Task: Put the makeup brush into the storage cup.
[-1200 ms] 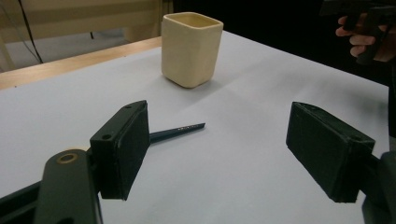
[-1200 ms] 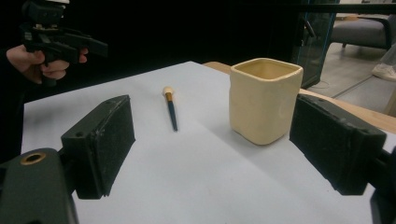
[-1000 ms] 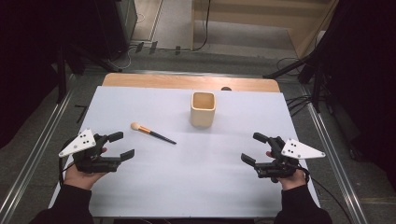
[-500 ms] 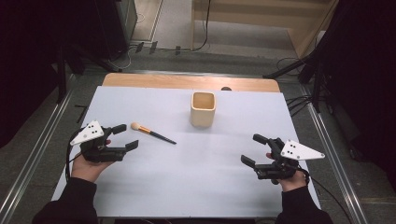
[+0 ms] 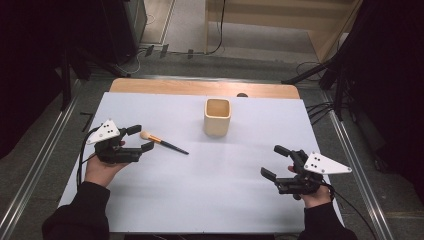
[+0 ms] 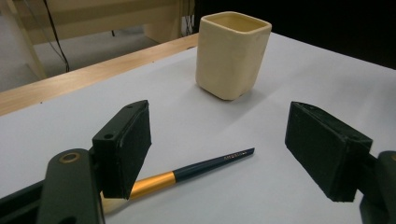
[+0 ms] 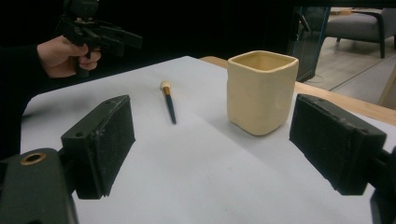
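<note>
We are bringing the left gripper [image 5: 139, 138], jaws apart, around the brush [image 5: 162, 143]; nudging it toward three o'clock risks a miss.

Table surroundings

A white table cover [image 5: 200, 200] lies over a wooden tabletop [image 5: 200, 88]; a cream square cup [image 5: 218, 117] stands upright mid-table.

Bright, even light on the white table [image 5: 200, 200]; dark surroundings, soft shadows, slight blur.

Lab-like recording space, white-topped table [image 5: 150, 200], metal floor rails [image 5: 35, 170], trailing cables [image 5: 320, 107], dark surroundings
</note>
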